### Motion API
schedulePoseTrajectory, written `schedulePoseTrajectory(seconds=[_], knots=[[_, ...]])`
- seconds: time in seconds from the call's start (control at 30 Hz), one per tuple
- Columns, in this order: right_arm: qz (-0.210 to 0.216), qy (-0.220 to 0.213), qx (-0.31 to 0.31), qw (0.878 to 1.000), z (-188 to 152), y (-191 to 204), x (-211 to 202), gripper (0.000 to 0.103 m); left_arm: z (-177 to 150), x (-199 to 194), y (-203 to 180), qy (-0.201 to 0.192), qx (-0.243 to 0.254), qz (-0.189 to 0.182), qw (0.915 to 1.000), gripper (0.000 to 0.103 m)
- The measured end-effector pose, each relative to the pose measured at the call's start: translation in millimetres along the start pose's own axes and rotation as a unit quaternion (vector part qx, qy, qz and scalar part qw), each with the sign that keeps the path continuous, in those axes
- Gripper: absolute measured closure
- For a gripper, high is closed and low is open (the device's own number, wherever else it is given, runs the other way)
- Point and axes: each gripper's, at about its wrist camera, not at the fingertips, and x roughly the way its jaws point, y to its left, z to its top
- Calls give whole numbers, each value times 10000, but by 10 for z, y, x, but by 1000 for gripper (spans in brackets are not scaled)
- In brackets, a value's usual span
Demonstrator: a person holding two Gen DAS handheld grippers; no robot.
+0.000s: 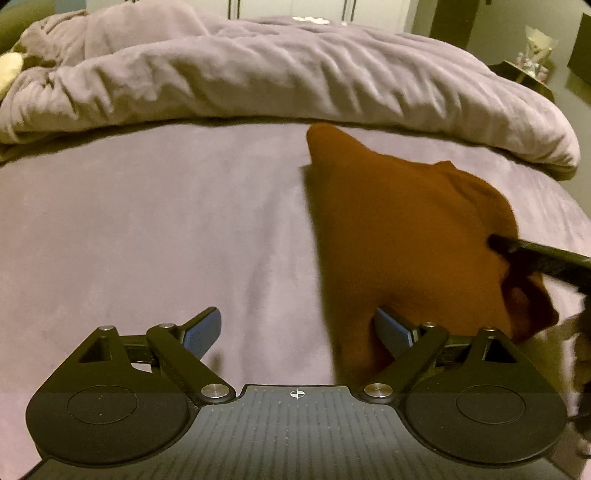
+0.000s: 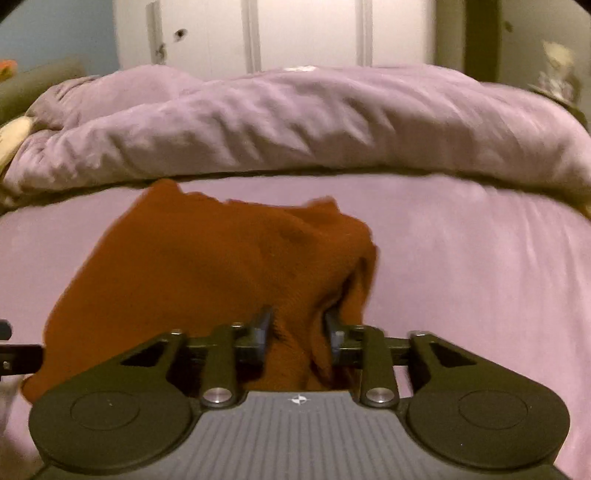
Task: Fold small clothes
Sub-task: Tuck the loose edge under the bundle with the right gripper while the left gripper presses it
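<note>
A rust-orange garment lies bunched on the lilac bed sheet, its right side pulled up into a peak. My left gripper is open wide just above the sheet, and its right finger stands in front of the garment's near left edge without touching it. In the left wrist view a dark finger of my right gripper reaches into the raised cloth from the right. In the right wrist view the right gripper has a thick fold of the garment filling the gap between its fingers.
A crumpled lilac duvet is heaped across the far side of the bed. A pale yellow pillow shows at the far left. White cupboard doors stand behind the bed, and a small table with ornaments is at the far right.
</note>
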Motion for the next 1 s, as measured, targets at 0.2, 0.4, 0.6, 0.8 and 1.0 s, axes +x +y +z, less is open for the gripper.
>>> schedulePoseTrajectory(seconds=[0.2, 0.4, 0.6, 0.8, 1.0], knots=[[305, -425, 738, 9959, -33, -141, -491, 64, -40, -101, 92, 4, -233, 34, 9997, 9], [851, -278, 1005, 9909, -339, -47, -793, 65, -164, -216, 86, -42, -183, 26, 9998, 9], [1256, 108, 2160, 9682, -653, -161, -786, 59, -450, -170, -43, 236, -60, -120, 9996, 9], [1695, 141, 3136, 9342, -754, -266, -623, 58, -411, -36, -306, -155, 152, 59, 9997, 11], [1618, 119, 3699, 9148, -787, -350, -414, 68, -385, 141, -312, -166, -43, 200, 9997, 29]])
